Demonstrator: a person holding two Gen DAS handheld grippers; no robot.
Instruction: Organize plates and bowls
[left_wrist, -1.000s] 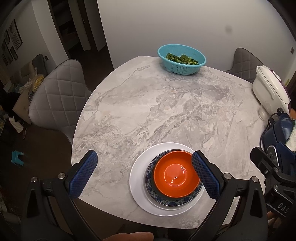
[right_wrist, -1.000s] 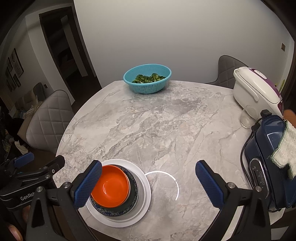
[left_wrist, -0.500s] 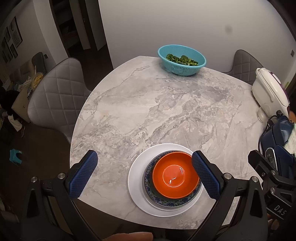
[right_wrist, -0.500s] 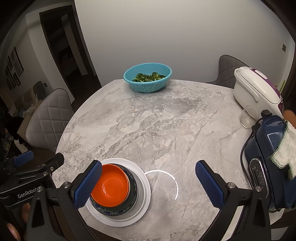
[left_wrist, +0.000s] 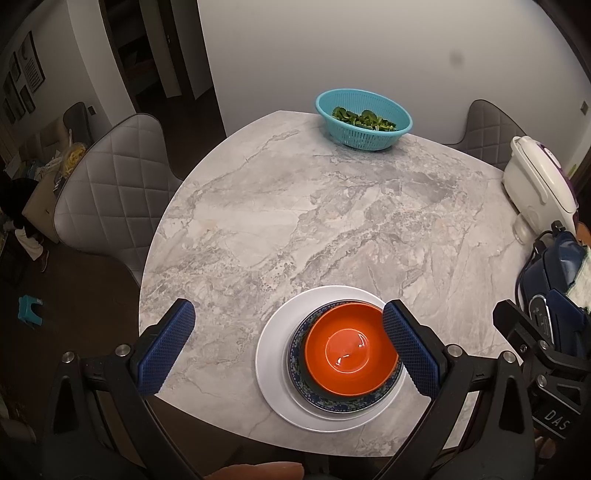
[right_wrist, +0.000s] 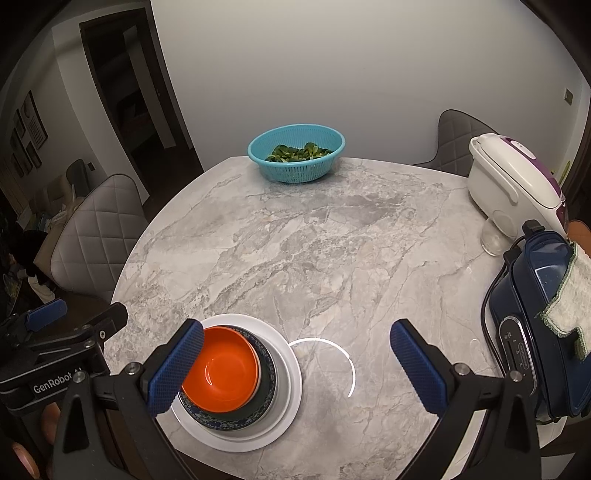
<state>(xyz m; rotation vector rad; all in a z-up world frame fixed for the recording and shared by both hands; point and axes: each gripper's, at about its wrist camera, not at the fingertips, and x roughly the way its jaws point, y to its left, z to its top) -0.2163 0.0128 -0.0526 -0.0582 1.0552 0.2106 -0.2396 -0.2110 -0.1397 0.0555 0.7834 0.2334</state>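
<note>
sitting near the front edge of the marble table (left_wrist: 258, 221), the orange bowl (left_wrist: 349, 350) nests in a dark patterned bowl (left_wrist: 332, 400) on a white plate (left_wrist: 273, 354). left gripper (left_wrist: 288, 347) and right gripper (right_wrist: 295, 365) hover above, jaws spread wide, holding nothing.

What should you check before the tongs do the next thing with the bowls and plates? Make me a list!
1. Both tongs open and holding nothing: left tongs and right tongs are spread wide. Ok.
2. Stack in size order: orange bowl sits in the dark patterned bowl, which sits on the white plate. Ok.
3. Bowls centred on the plate: they sit toward one side. Not ok.
4. Plate fully on the marble table: it lies near the front edge, but all of it is on the top. Ok.
5. Any dishes left loose: none seen on the table, only the teal basket of greens and appliances. Ok.
6. Bowls steady: cannot tell.
</note>
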